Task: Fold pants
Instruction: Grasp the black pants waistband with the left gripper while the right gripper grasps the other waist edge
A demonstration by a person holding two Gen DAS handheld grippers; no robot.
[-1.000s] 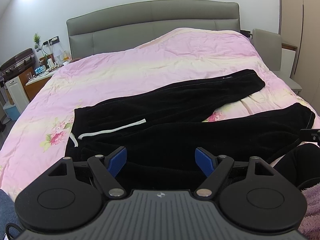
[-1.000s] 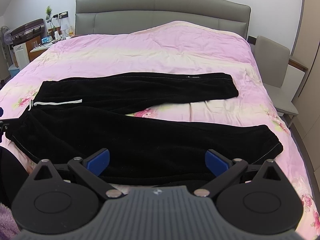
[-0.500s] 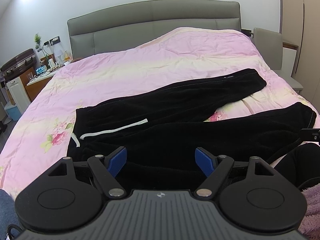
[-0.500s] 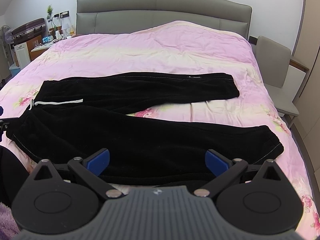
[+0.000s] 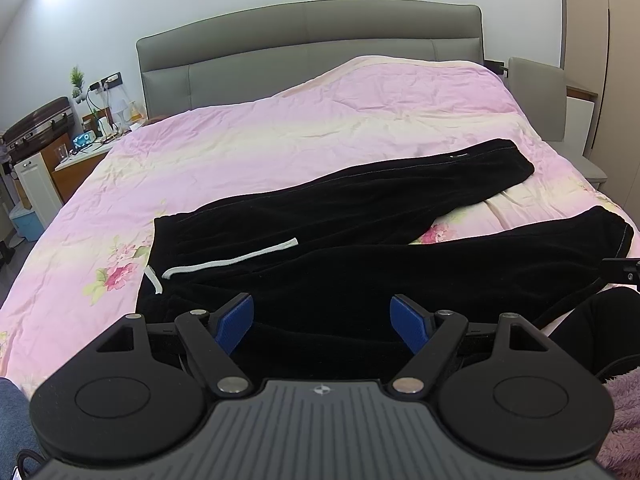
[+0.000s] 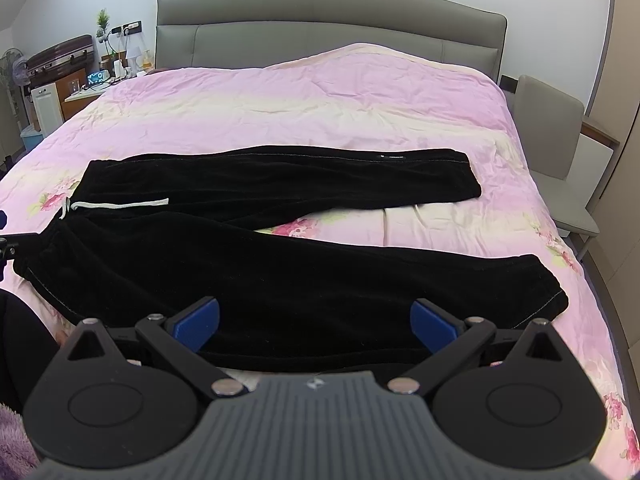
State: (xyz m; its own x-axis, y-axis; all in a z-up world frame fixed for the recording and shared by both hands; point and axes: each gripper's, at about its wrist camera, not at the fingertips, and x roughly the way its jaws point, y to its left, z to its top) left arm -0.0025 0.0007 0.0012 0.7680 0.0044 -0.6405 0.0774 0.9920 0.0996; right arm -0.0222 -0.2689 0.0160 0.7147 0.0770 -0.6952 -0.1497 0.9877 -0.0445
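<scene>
Black pants (image 5: 360, 248) lie spread flat on the pink floral bedspread (image 5: 280, 148), waistband with a white drawstring (image 5: 228, 262) to the left, the two legs splayed apart to the right. My left gripper (image 5: 322, 320) is open and empty, just above the near waist area. In the right wrist view the pants (image 6: 300, 276) run across the bed, and my right gripper (image 6: 314, 320) is open and empty over the near leg, left of its cuff (image 6: 548, 292).
A grey headboard (image 6: 328, 28) stands at the back. A cluttered nightstand (image 5: 92, 140) and suitcase (image 6: 60, 58) are at the left. A grey chair (image 6: 560, 152) stands off the bed's right side. A purple fluffy sleeve (image 5: 624, 420) shows at lower right.
Both cameras have shifted very slightly; the pants and both open grippers stay as they were.
</scene>
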